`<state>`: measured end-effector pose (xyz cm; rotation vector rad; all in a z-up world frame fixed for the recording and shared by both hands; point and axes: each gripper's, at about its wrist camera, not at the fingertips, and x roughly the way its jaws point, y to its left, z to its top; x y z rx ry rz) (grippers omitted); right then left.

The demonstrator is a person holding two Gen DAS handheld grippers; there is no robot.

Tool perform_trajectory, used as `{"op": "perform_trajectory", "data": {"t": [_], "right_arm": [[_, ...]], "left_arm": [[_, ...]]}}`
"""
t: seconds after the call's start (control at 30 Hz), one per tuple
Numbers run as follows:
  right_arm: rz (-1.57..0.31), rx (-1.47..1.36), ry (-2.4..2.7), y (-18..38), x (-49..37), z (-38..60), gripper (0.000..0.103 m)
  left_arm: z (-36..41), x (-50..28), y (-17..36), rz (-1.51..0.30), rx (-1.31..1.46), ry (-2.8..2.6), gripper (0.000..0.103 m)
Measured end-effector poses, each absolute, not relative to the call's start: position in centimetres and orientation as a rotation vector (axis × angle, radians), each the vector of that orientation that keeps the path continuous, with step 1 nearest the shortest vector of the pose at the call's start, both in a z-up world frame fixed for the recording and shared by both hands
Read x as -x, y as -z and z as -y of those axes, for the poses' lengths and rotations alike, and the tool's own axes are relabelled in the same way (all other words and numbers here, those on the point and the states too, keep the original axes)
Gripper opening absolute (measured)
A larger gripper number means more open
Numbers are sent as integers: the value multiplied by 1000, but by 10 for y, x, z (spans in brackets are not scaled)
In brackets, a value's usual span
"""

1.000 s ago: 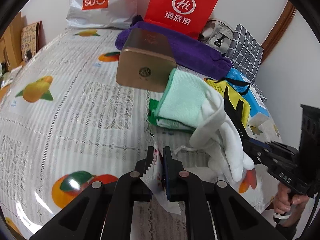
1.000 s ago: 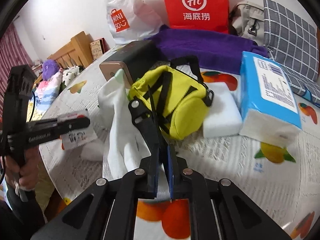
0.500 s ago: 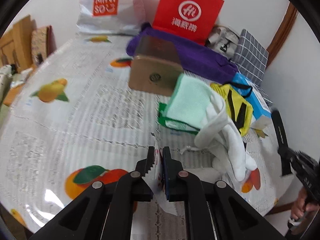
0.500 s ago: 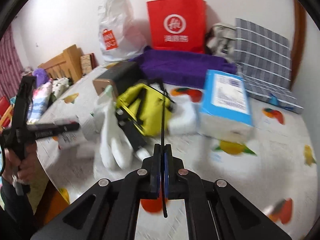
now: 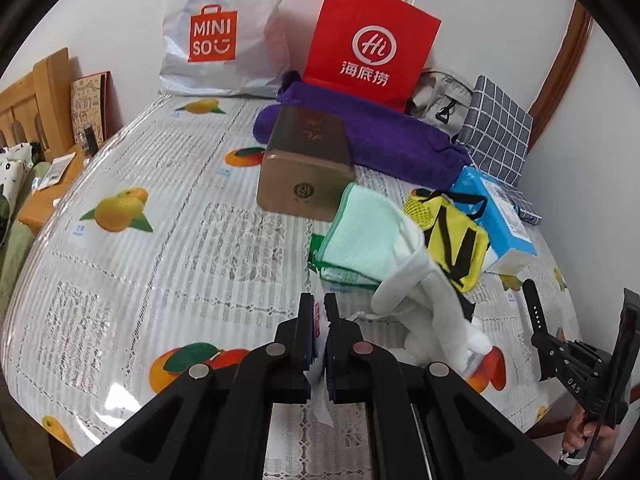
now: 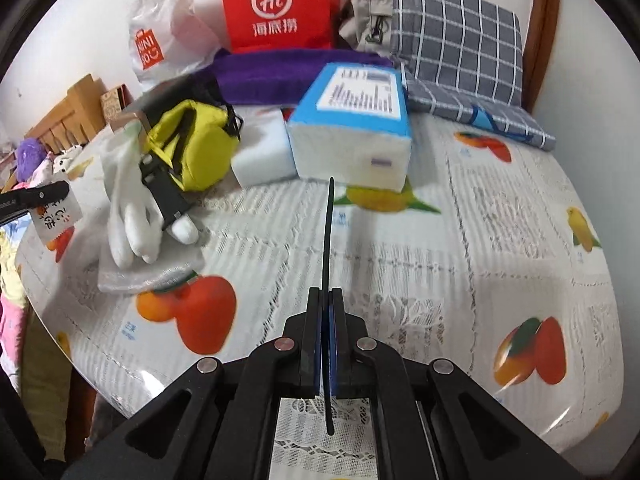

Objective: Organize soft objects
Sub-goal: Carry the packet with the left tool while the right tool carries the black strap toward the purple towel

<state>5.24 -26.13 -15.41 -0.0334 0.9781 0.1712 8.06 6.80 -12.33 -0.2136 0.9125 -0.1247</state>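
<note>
My left gripper is shut on a small white packet with red print, held above the near table edge; the packet also shows in the right wrist view. My right gripper is shut on a thin black strap, held upright above the table; it shows at the right in the left wrist view. A white glove lies over a green cloth. A yellow pouch with a black strap sits beside them. A white sponge lies behind the pouch.
A blue tissue pack, a gold box, a purple towel, a red paper bag, a Miniso bag and grey checked cushions stand at the back of the fruit-print table.
My right gripper has pulled back from the yellow pouch to the right with the thin black strap in it. My left gripper has drawn back a little with the packet.
</note>
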Motion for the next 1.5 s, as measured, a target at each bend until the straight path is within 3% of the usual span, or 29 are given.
{"op": "perform_trajectory", "data": {"t": [0.83, 1.5], "right_arm": [[-838, -35, -222, 59, -155, 253, 3], [-878, -31, -224, 70, -300, 241, 3]], "left_arm": [[-52, -166, 50, -840, 156, 128, 5], [-42, -291, 56, -883, 179, 119, 5]]}}
